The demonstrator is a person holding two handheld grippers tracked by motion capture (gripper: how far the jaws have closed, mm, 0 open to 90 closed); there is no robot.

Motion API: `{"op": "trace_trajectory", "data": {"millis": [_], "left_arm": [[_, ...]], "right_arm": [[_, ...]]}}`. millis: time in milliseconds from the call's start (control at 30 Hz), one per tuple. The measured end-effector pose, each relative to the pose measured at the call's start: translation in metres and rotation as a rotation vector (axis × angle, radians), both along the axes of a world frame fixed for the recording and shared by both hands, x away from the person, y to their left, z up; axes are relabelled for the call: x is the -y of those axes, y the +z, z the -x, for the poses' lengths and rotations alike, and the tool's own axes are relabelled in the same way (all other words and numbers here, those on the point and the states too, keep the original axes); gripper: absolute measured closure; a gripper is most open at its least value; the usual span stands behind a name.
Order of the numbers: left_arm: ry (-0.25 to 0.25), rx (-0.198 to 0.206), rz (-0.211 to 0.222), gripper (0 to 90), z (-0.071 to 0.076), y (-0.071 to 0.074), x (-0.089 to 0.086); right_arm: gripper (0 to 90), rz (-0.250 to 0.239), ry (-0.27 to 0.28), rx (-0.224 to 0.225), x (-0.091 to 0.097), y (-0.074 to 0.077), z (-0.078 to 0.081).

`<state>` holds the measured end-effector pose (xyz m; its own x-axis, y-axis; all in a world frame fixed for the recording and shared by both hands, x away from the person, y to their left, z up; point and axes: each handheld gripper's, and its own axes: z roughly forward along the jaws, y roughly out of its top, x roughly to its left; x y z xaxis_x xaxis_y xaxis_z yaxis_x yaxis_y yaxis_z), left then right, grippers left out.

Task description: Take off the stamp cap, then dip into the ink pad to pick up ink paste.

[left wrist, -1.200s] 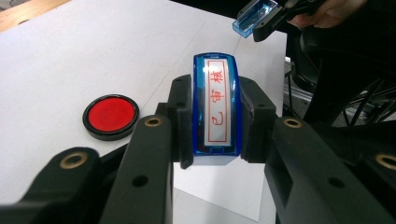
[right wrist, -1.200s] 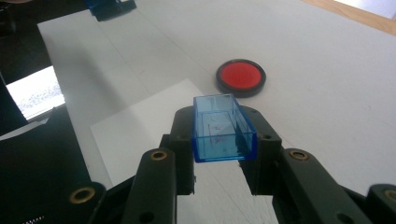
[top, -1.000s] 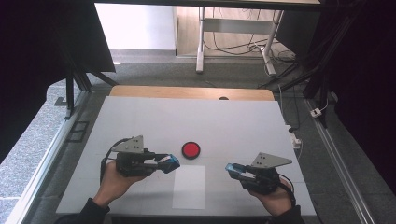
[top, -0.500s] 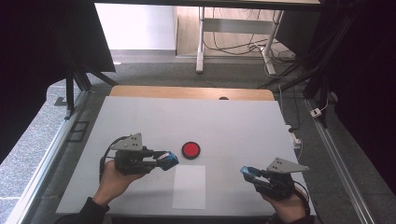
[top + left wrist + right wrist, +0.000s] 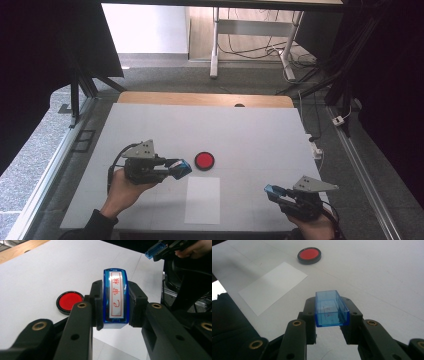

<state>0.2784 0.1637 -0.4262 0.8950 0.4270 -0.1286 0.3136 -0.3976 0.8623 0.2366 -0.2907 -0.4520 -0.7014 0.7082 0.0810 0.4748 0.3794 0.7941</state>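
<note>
Blue plastic filled both grips: your left gripper point(image 5: 184, 167) pinched the rubber stamp point(image 5: 115, 298), red characters showing on its face, just left of the red ink pad point(image 5: 204, 160), while your right gripper point(image 5: 271, 190) clamped the empty stamp cap point(image 5: 331, 308) well to the pad's right. To ink cleanly, you needed the stamp face turned down, level over the pad, with the paper sheet point(image 5: 202, 199) just below the pad waiting.

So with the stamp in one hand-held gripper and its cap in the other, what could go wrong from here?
1. The stamp, face exposed in the left hand-held gripper, could smear the table instead of the paper.
2. The blue cap, pinched in the right hand-held gripper, may slip.
3. The ink pad sits close to the stamp and might get knocked.
</note>
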Motion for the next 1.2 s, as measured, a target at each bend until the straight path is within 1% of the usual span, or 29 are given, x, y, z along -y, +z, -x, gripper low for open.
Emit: {"op": "trace_trajectory", "data": {"millis": [233, 333, 467, 667, 967, 1033, 1100, 1200], "left_arm": [[0.007, -0.007, -0.004, 70.1, -0.003, 0.0, 0.001], [0.004, -0.014, -0.005, 70.1, -0.005, 0.001, 0.003], [-0.005, -0.021, -0.013, 70.1, -0.009, 0.002, 0.005], [0.002, -0.044, -0.022, 70.1, -0.016, 0.003, 0.007], [0.007, -0.067, -0.035, 70.1, -0.027, 0.002, 0.015], [0.009, -0.068, -0.044, 70.2, -0.03, 0.001, 0.018], [0.004, -0.078, -0.052, 70.2, -0.033, 0.0, 0.021], [0.005, -0.075, -0.07, 70.2, -0.037, -0.001, 0.025]], "right_arm": [[68.7, -0.015, -0.024, -0.033, 0.004, -0.002, 0.0], [68.7, -0.025, -0.033, -0.039, 0.006, -0.003, 0.0], [68.7, -0.025, -0.034, -0.043, 0.006, -0.003, 0.0], [68.7, -0.025, -0.029, -0.054, 0.006, -0.003, -0.001], [68.7, -0.026, -0.026, -0.053, 0.006, -0.003, 0.0], [68.7, -0.024, -0.025, -0.053, 0.006, -0.003, 0.0], [68.6, -0.025, -0.024, -0.052, 0.006, -0.003, 0.0], [68.6, -0.024, -0.02, -0.051, 0.006, -0.003, 0.0]]}}
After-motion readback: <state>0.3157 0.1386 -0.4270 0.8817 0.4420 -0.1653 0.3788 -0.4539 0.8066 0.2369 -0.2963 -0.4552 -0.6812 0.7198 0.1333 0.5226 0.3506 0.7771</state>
